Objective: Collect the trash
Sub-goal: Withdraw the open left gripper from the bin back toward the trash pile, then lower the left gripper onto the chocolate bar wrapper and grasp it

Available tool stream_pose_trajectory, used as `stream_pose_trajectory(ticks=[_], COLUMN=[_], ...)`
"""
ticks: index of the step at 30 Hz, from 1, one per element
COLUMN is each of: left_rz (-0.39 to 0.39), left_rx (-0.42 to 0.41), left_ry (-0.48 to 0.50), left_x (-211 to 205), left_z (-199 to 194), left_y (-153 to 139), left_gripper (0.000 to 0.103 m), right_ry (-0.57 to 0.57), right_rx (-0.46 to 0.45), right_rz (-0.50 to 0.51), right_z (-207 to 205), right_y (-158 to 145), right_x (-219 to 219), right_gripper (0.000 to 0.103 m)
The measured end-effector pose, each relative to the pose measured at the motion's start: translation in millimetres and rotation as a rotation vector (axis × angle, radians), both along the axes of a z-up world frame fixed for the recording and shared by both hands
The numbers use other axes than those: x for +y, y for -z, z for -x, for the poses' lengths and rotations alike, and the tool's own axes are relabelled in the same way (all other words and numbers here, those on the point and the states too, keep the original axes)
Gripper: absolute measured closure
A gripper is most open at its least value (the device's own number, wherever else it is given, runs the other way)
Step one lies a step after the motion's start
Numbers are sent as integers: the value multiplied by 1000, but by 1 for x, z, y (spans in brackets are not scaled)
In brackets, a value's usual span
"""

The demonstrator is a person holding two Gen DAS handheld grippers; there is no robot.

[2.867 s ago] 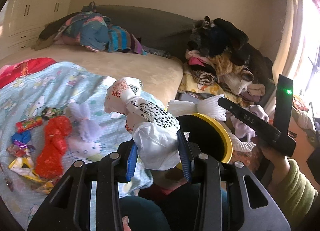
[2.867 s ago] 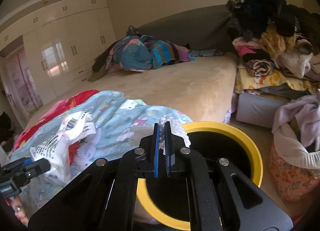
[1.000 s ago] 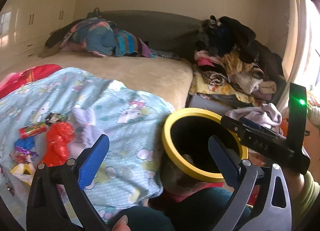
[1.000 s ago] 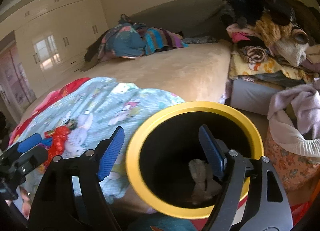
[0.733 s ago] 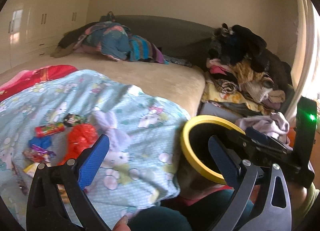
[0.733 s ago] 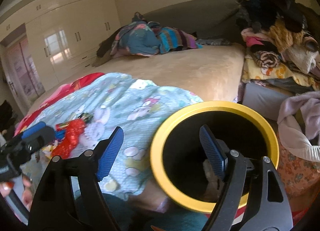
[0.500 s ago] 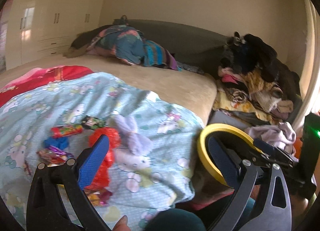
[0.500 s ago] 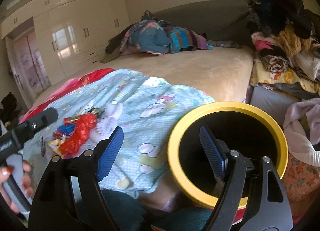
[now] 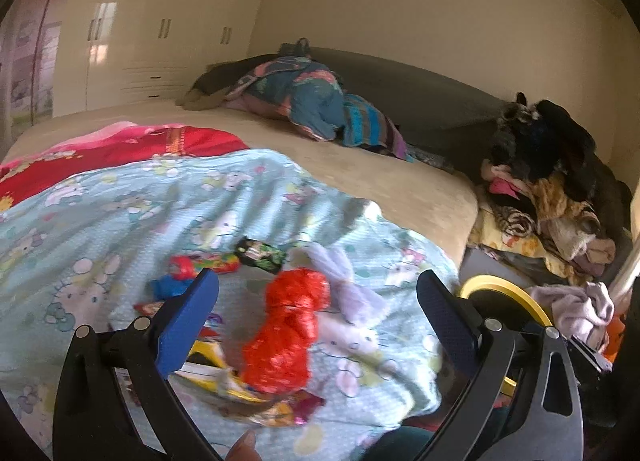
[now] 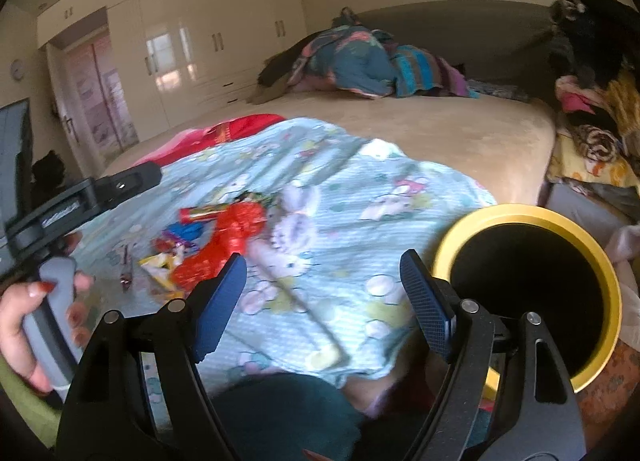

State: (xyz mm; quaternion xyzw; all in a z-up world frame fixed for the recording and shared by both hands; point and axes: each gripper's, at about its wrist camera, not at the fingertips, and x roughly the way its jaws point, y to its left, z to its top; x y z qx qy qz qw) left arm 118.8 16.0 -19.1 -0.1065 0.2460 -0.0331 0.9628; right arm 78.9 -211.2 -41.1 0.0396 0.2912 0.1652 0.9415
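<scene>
Nearest to the cameras are the two tongs. The left gripper (image 9: pixel 318 309) stands wide open, and nothing is between its blue pads (image 9: pixel 188 321); it touches no object. The right gripper (image 10: pixel 322 293) is also spread wide and empty, with only the blanket visible through the gap. In the right wrist view a hand (image 10: pixel 28 325) holds the handle of the left tool at the near left.

Just beyond the left gripper lies the trash that is left to collect, in one group on the light blue blanket (image 9: pixel 120 213). The crumpled red plastic (image 9: pixel 288 333) is the biggest piece and lies straight ahead between the open fingers. At its near side are yellow wrappers (image 9: pixel 240 389), partly hidden by it. At its left are a small blue wrapper (image 9: pixel 168 287) and a red candy tube (image 9: pixel 200 263), and a little farther is a dark green packet (image 9: pixel 260 251). The pale purple piece (image 9: pixel 340 273) just right of the red plastic is blurred, so it is not sure if this is trash or a print.

At the right, beside the bed, stands the yellow-rimmed bin (image 10: pixel 520 217). Its inside is dark, so its content cannot be told.

The task seems only partly done: several pieces are not yet picked. The red plastic is probably the next one.
</scene>
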Motion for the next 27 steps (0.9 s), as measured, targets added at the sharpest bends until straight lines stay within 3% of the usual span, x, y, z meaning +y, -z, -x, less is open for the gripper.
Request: stream_pose_trajectory(ticks=[12,22,27], left_rz=[32,52,93], left_rx=[54,116,138], left_ry=[-149,-211,-241], left_x=[64,107,124], left_z=[-4,6,11], left_y=[16,39,48], left_gripper=[6,6,6], right_ry=[-108,-178,-202], right_rx=[73,147,203], right_rz=[-13,-10,-10], right_z=[-5,-13,-20], right_y=[11,29,41], right_x=[53,91,103], right_gripper=[31,32,39])
